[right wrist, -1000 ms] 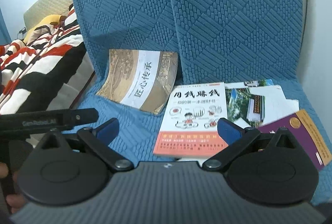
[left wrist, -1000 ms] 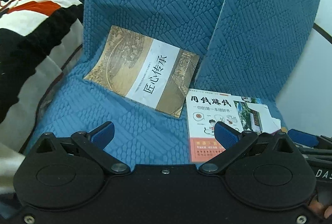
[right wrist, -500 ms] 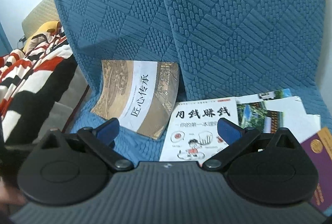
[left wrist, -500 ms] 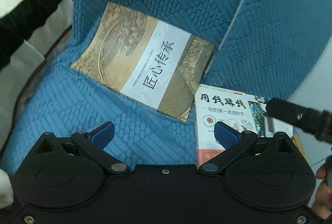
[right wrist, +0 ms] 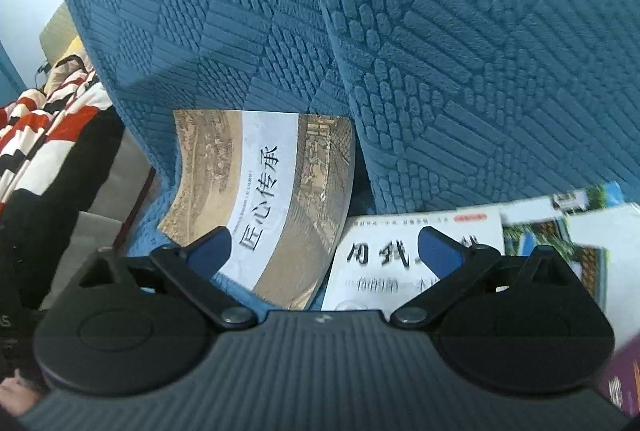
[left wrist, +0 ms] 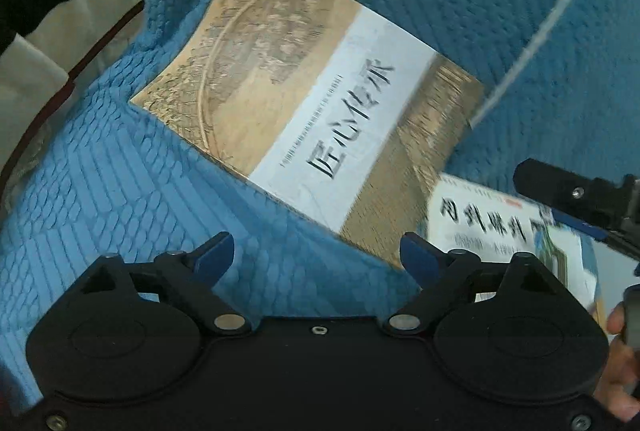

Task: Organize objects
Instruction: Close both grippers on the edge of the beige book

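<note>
Both sets of jaws stand spread wide with nothing between them — your left gripper (left wrist: 316,251) hangs just short of the near edge of the brown book (left wrist: 316,111), and your right gripper (right wrist: 324,245) sits over the seam where that book meets the white book (right wrist: 416,263). Judging from the approach, the step in hand is to take the brown book by its near edge, so aim the left fingers (left wrist: 216,251) to straddle that edge squarely rather than at the corner. It lies on the soft blue quilted cover (left wrist: 120,191), which will give under a finger — slide the lower one in low and let the fabric dip instead of pushing the book away. Its far end curls up against the sofa back, so a thin cover may flex as you lift; bite deep enough to catch the whole block of pages. Beyond the white book lie a green-and-white leaflet (right wrist: 560,235) and a purple booklet (right wrist: 624,383) at the frame edge; keep your right gripper off them until the left has its hold. At far left, the striped blanket (right wrist: 44,127) is well apart.
</note>
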`<state>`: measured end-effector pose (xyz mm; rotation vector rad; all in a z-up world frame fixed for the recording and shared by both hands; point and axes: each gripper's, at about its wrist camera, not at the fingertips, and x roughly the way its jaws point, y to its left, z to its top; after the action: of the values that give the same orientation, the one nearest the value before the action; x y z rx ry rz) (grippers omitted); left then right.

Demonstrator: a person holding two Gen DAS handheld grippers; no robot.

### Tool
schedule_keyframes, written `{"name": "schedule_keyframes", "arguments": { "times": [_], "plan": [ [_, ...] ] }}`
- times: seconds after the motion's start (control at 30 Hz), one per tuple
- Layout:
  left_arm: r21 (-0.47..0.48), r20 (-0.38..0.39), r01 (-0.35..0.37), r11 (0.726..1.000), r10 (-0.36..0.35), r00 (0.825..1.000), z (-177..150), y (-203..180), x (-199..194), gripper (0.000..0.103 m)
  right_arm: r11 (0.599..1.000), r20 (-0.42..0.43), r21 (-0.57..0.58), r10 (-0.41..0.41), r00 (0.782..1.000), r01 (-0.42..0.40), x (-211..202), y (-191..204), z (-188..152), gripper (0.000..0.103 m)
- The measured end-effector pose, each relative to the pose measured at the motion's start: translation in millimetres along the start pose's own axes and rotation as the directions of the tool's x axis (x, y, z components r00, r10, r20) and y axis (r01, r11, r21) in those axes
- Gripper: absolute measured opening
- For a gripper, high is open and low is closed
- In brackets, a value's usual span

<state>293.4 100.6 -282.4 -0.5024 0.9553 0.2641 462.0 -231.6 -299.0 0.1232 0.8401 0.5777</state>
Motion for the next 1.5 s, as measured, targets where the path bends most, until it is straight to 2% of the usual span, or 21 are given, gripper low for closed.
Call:
{"name": "schedule_keyframes", "arguments": {
  "times": [0.07, 0.2, 0.27, 0.37, 0.6, 0.8, 1.0, 1.13, 1.27, 1.4, 1.5],
  "plan": [
    [0.001, -0.012, 0.001, 1.0, -0.001, 1.0, 6, 1, 7, 0.082, 1.0, -0.002, -0.012, -0.005, 1.0, 0.005, 14, -3, 4, 0.1],
    [-0.011, -0.017, -0.011, 1.0, 0.01, 1.0, 13, 4, 17, 0.075, 0.999, -0.016, -0.027, 0.02, 1.0, -0.02, 42, -7, 11, 0.087],
    [-0.021, -0.027, -0.012, 1.0, 0.012, 1.0, 15, 5, 23, 0.068, 0.999, -0.024, -0.034, 0.035, 0.999, -0.035, 53, -6, 13, 0.079],
    [-0.031, -0.039, -0.009, 0.999, 0.008, 0.999, 17, 7, 29, 0.06, 0.998, -0.04, -0.046, 0.036, 0.999, -0.038, 69, -5, 12, 0.075],
    [-0.006, -0.04, -0.024, 1.0, 0.024, 0.999, 18, 1, 36, 0.058, 0.995, -0.043, -0.101, 0.001, 0.999, -0.005, 94, -2, 8, 0.072],
    [0.0, -0.026, -0.032, 0.999, 0.032, 0.999, 18, 0, 38, 0.058, 0.998, -0.057, -0.063, 0.004, 0.998, -0.007, 105, -8, 10, 0.07],
    [-0.089, -0.017, 0.002, 0.996, -0.004, 1.0, 24, 12, 38, 0.058, 0.999, -0.072, -0.044, 0.017, 0.997, -0.02, 116, -6, 10, 0.07],
    [-0.15, -0.011, 0.03, 0.988, -0.032, 0.999, 26, 22, 37, 0.058, 0.998, -0.094, 0.011, 0.059, 0.994, -0.058, 126, -9, 10, 0.072],
    [-0.235, -0.015, 0.082, 0.968, -0.088, 0.996, 29, 37, 36, 0.058, 0.987, -0.105, 0.085, 0.145, 0.984, -0.137, 129, -15, 14, 0.073],
    [-0.364, -0.013, 0.152, 0.919, -0.169, 0.986, 28, 63, 36, 0.059, 0.965, -0.106, 0.172, 0.216, 0.971, -0.196, 121, -22, 20, 0.073],
    [-0.436, 0.001, 0.178, 0.882, -0.197, 0.98, 25, 82, 33, 0.06, 0.95, -0.099, 0.2, 0.263, 0.96, -0.24, 111, -24, 23, 0.073]
  ]
}}
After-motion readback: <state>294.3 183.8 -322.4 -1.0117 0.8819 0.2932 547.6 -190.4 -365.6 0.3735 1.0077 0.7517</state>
